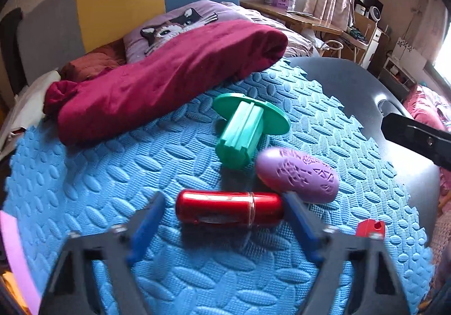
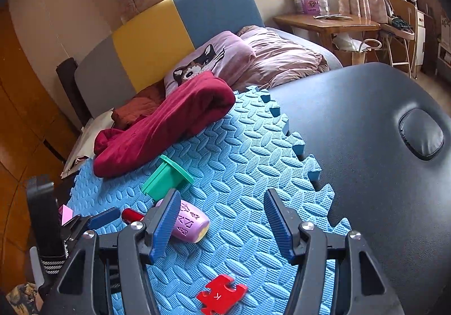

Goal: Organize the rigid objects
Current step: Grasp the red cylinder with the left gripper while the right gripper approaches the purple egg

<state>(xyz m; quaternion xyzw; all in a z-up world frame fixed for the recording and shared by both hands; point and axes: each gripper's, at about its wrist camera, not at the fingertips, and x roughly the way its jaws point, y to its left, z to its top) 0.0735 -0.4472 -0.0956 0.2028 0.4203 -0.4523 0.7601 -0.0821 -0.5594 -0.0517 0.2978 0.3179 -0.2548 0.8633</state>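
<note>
A shiny red cylinder [image 1: 229, 210] lies crosswise on the blue foam mat [image 1: 112, 174], between the tips of my open left gripper [image 1: 225, 202]. A purple embossed roller [image 1: 297, 174] lies just to its right, and a green flanged spool [image 1: 243, 129] behind it. A red piece [image 1: 369, 228] peeks out at the right. My right gripper [image 2: 222, 202] is open and empty above the mat [image 2: 239, 145], with the purple roller [image 2: 190, 223] by its left finger, the green spool [image 2: 166, 178] beyond, the red cylinder [image 2: 132, 215] partly hidden, and a red puzzle piece [image 2: 221, 296] below it.
A crimson blanket [image 1: 169, 75] lies bunched on the mat's far side, also in the right wrist view [image 2: 169, 123]. A dark padded table [image 2: 366, 145] extends to the right of the mat. A pink block [image 2: 65, 213] sits at the left edge. A bed with pillows lies behind.
</note>
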